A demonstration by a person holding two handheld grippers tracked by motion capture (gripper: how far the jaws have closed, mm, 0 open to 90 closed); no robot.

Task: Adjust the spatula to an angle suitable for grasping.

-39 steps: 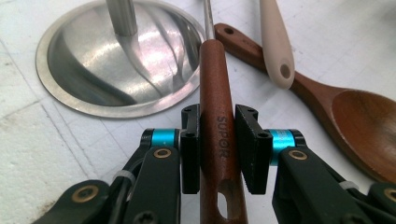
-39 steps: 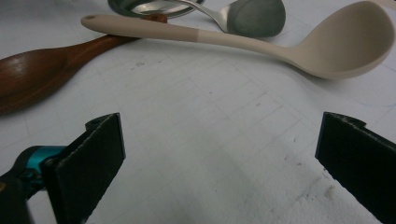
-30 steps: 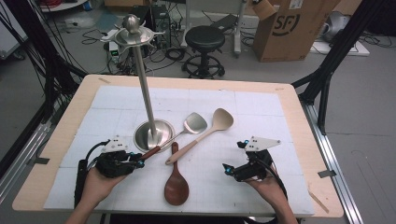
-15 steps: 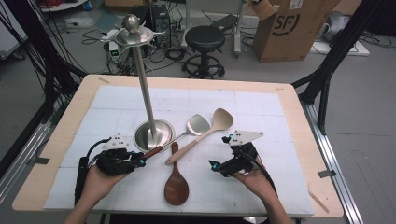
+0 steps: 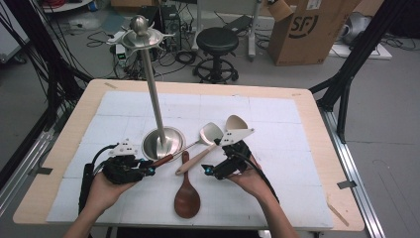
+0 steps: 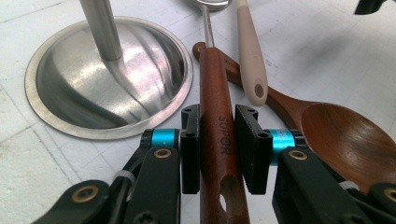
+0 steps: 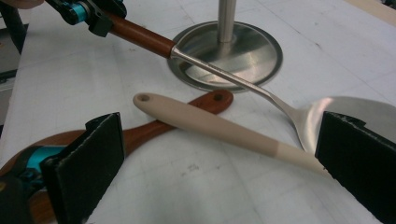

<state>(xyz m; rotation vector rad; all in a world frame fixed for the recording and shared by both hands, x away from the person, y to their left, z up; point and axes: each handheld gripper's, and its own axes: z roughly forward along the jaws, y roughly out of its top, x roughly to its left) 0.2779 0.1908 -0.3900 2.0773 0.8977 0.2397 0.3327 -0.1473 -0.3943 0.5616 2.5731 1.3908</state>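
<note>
Spatula with a reddish-brown wooden handle (image 6: 219, 140) stamped SUPOR, thin steel neck and pale flat blade (image 5: 210, 133) lies slanted on the white gridded table mat (image 5: 277, 114), its neck crossing the rim of the round, mirror-bright steel base of the tall pole stand (image 5: 162, 142). At the left, the left gripper (image 5: 146, 168) has its black pads clenched on that handle near the hanging hole. Beside it lie a dark wooden spoon (image 5: 186, 196) and a cream spoon with a beige handle (image 7: 210, 122), the cream one resting across the dark one's handle. At the right, the right gripper (image 5: 210, 170) hovers with jaws spread wide astride the cream handle, apparently not touching it.
</note>
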